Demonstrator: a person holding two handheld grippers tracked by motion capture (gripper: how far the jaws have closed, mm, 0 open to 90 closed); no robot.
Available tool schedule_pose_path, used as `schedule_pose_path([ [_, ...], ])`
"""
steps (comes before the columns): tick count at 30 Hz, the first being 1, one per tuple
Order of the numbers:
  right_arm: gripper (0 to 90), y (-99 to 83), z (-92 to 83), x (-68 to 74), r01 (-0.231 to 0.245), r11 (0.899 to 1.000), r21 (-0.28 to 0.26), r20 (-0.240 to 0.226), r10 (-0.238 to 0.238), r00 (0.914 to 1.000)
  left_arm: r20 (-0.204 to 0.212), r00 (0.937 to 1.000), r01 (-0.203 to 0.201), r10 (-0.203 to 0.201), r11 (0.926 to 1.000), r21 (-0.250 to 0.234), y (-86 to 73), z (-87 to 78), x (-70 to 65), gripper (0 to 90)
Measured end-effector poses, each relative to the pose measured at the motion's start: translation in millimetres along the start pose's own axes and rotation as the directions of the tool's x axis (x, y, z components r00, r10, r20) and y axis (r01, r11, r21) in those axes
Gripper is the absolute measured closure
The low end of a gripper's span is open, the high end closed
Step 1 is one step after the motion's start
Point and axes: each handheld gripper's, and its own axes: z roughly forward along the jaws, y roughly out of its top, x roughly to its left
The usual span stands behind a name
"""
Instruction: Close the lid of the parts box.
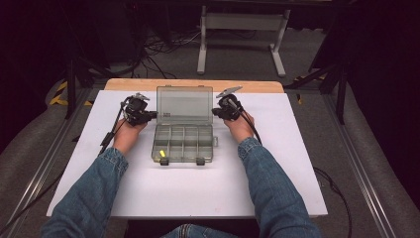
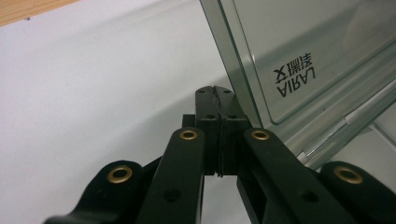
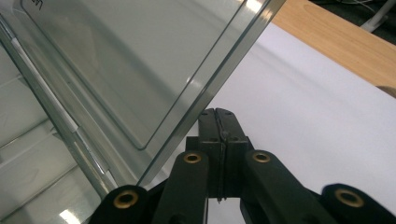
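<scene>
A white table [image 1: 198, 193] with a wooden strip along its far edge is seen in a dim room, grey carpet, cables and a metal stand lying beyond it. At the table's middle a clear plastic box [image 1: 183, 144] is set, its tray divided into small compartments and its lid [image 1: 184, 104] stood open at the far side, tilted a little back. Printed lettering is seen near the lid's lower left corner. A small yellow item [image 1: 161, 153] is held in the near-left compartment, and two dark latches are seen on the near edge.

The left gripper [image 1: 151, 114] is held just beside the lid's left edge; in the left gripper view [image 2: 218, 109] its jaws are pressed together with nothing between them, the tips close against the lid's edge, though contact cannot be told. The right gripper [image 1: 216, 112] is held just beside the lid's right edge; in the right gripper view [image 3: 218, 128] its jaws are likewise pressed together on nothing, next to the lid's rim.

Both hands are rested on the table either side of the box, denim sleeves reaching in from the near edge.
</scene>
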Motion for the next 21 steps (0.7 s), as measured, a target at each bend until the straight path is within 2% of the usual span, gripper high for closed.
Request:
schedule_pose_path([
  [9, 90.0, 2.8, -6.3, 0.7, 0.021, 0.999, -0.031, 0.000, -0.021, 0.9998, 0.007, 0.9999, -0.013, 0.013, 0.9999, -0.007, 1.1, -5.3, -0.5, 89.2],
  [13, 90.0, 4.1, -9.3, 1.9, 0.026, 0.999, -0.043, -0.002, -0.026, 0.9997, 0.016, 0.9999, -0.005, 0.006, 0.9999, -0.013, 1.2, -8.1, -1.7, 89.2],
  [15, 90.0, 5.1, -11.4, 3.1, 0.033, 0.998, -0.048, 0.001, -0.033, 0.9994, 0.015, 0.9997, -0.019, 0.019, 0.9997, -0.011, 1.8, -10.1, -1.3, 89.2],
  [16, 90.0, 5.9, -13.2, 4.0, 0.039, 0.998, -0.051, 0.001, -0.039, 0.9993, 0.021, 0.9997, -0.010, 0.011, 0.9999, -0.012, 1.8, -11.5, -2.5, 89.2],
  [21, 90.0, 6.8, -17.6, 4.9, 0.034, 0.997, -0.065, -0.005, -0.035, 0.9994, 0.023, 0.9995, -0.023, 0.023, 0.9996, -0.018, 2.6, -14.6, -2.7, 89.1],
])
